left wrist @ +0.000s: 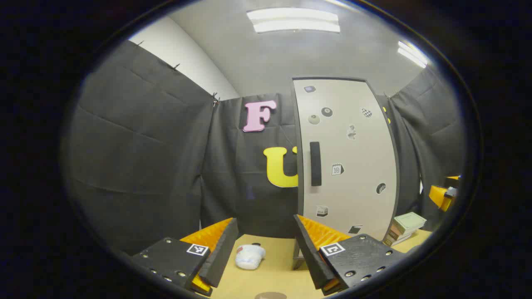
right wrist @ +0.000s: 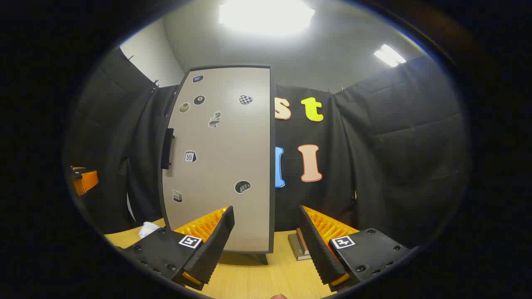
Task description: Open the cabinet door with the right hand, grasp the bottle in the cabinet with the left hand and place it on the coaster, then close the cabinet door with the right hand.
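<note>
The cabinet (left wrist: 353, 166) stands on the wooden table with its pale grey door shut, so its inside is hidden. A black vertical handle (left wrist: 316, 164) sits near the door's left edge. A round brown coaster (left wrist: 270, 295) peeks in at the bottom of the left gripper view. My left gripper (left wrist: 266, 226) is open and holds nothing, short of the cabinet and to the left of the handle. In the right gripper view the door (right wrist: 220, 158) and handle (right wrist: 167, 148) lie ahead to the left. My right gripper (right wrist: 266, 214) is open and holds nothing, at a distance from the door.
A crumpled white object (left wrist: 250, 256) lies on the table (left wrist: 274, 270) left of the cabinet. A stack of books (left wrist: 405, 226) rests to the cabinet's right, seen also as books (right wrist: 301, 247). Black cloth walls close in behind and on both sides.
</note>
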